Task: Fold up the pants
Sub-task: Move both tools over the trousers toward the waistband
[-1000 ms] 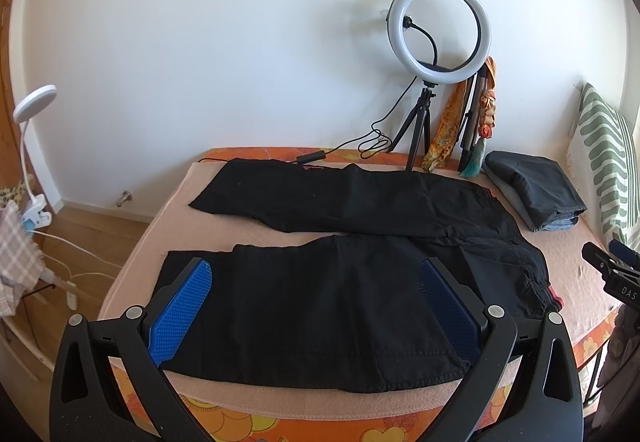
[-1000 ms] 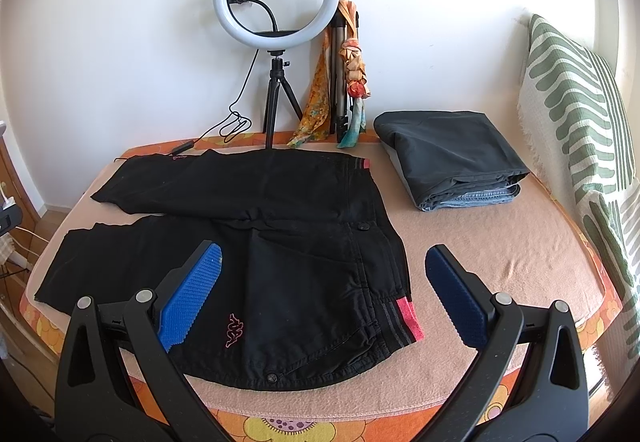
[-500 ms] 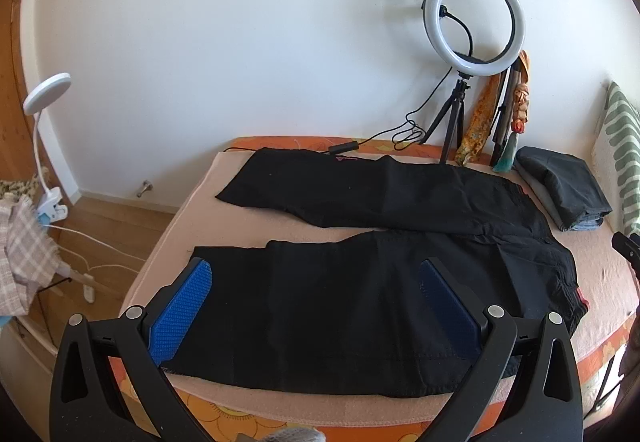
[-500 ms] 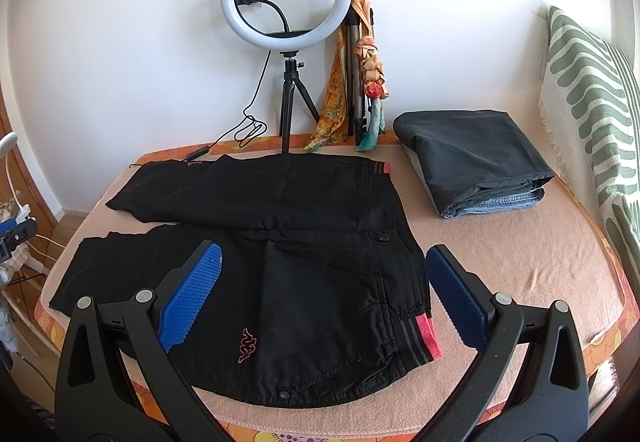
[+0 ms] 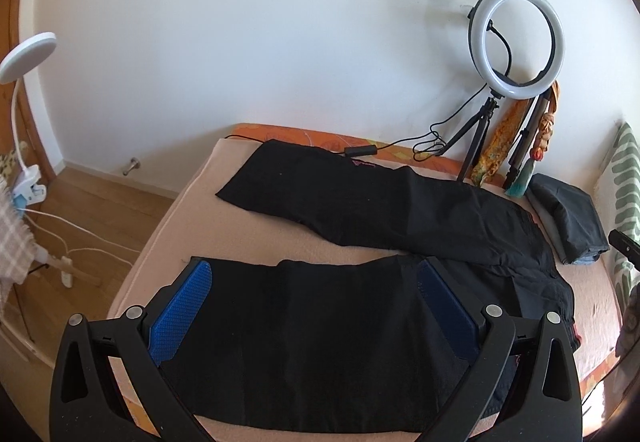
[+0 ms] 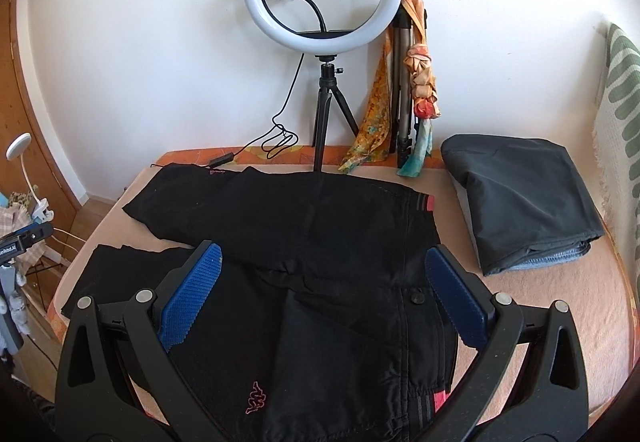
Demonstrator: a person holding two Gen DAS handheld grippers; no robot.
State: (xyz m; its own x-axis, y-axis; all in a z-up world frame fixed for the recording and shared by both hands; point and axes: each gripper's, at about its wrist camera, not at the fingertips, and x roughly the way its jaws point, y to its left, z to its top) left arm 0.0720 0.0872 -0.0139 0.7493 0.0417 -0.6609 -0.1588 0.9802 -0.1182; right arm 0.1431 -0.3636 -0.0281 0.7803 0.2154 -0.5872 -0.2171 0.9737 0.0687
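Black pants (image 5: pixel 304 330) lie spread flat on a peach-covered bed (image 5: pixel 240 238), legs apart and pointing left, red-striped waistband (image 6: pixel 424 203) at the right. My left gripper (image 5: pixel 312 270) is open above the near leg, close to its cuff end. My right gripper (image 6: pixel 324 254) is open above the hip area of the pants (image 6: pixel 320 302), near a pink logo (image 6: pixel 256 402). Neither gripper holds anything. The near edge of the pants is hidden behind the gripper frames.
A ring light on a tripod (image 6: pixel 324 41) with its cable stands at the bed's back edge, next to a scarf-wrapped stand (image 6: pixel 416 89). A folded stack of dark clothes (image 6: pixel 520 197) lies at the right. A striped pillow (image 6: pixel 624 113) is far right. A white clip lamp (image 5: pixel 24 113) stands left of the bed.
Both grippers have moved forward and lower over the pants. The left view has swung left toward the cuff end. Both jaws stay open.
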